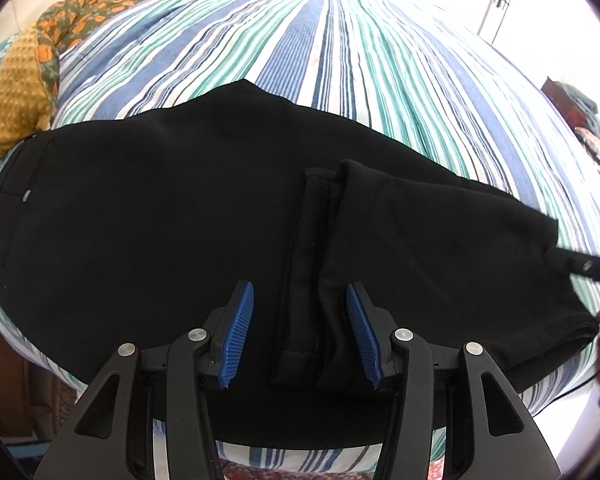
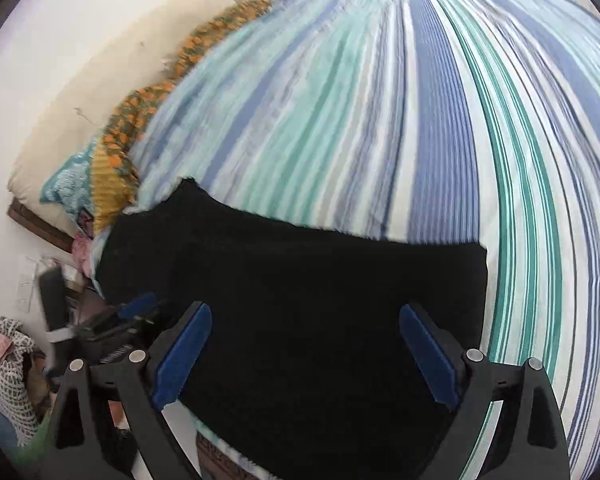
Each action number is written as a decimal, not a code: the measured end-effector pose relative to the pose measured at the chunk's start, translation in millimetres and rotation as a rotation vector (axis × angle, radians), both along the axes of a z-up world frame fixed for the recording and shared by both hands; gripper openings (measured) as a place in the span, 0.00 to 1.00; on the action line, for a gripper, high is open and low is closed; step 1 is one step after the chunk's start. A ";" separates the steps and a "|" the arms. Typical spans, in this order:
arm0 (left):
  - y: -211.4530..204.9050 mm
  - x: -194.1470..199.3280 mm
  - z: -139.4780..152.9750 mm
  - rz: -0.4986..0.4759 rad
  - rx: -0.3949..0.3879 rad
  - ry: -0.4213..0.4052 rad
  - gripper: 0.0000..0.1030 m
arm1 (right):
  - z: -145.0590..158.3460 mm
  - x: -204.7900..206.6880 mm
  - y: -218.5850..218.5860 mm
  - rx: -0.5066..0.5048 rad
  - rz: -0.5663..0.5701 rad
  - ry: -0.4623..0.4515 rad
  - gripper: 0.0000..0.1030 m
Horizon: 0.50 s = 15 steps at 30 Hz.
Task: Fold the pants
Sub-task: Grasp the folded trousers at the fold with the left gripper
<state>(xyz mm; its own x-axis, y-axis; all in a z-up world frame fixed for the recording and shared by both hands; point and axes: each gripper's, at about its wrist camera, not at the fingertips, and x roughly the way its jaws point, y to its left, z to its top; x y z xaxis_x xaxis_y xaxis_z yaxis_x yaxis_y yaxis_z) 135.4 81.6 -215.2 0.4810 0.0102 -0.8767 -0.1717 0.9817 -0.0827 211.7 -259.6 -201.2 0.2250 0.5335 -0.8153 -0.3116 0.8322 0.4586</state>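
Pants (image 1: 160,220) laid lengthwise along the bed's (image 1: 340,40) near edge, hems folded back.
Left gripper (image 1: 300,332) and right gripper (image 2: 304,356) are held wide open, nothing gripped.

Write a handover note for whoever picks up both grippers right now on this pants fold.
Left gripper: open, holding nothing, its fingers on either side of the leg cuffs.
Right gripper: open, empty, over the black pants.
Pants lie on the striped bedspread, legs already brought over so the cuffs rest on the upper part; the waist end points left in the left wrist view.
Left to do: at least one more fold, then flatten.
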 end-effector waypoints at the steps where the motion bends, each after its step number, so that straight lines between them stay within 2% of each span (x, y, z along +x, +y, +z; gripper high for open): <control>1: -0.4 0.1 -0.1 -0.001 0.003 0.001 0.50 | -14.0 1.3 -2.2 -0.007 0.008 0.030 0.92; 5: -1.4 -0.5 -0.5 -0.002 -0.001 0.000 0.50 | 9.7 -13.3 2.9 -0.036 0.034 -0.063 0.91; 10: -3.5 -0.1 -1.2 0.000 0.003 0.002 0.50 | 50.3 -59.6 1.2 0.069 0.077 -0.174 0.91; 12: -3.4 -0.5 -1.9 0.002 0.000 0.000 0.50 | 50.3 -81.0 0.4 0.102 0.097 -0.181 0.92; 15: -4.2 -0.2 -2.7 0.003 0.000 0.001 0.51 | 16.2 -92.2 1.4 0.045 0.094 -0.079 0.93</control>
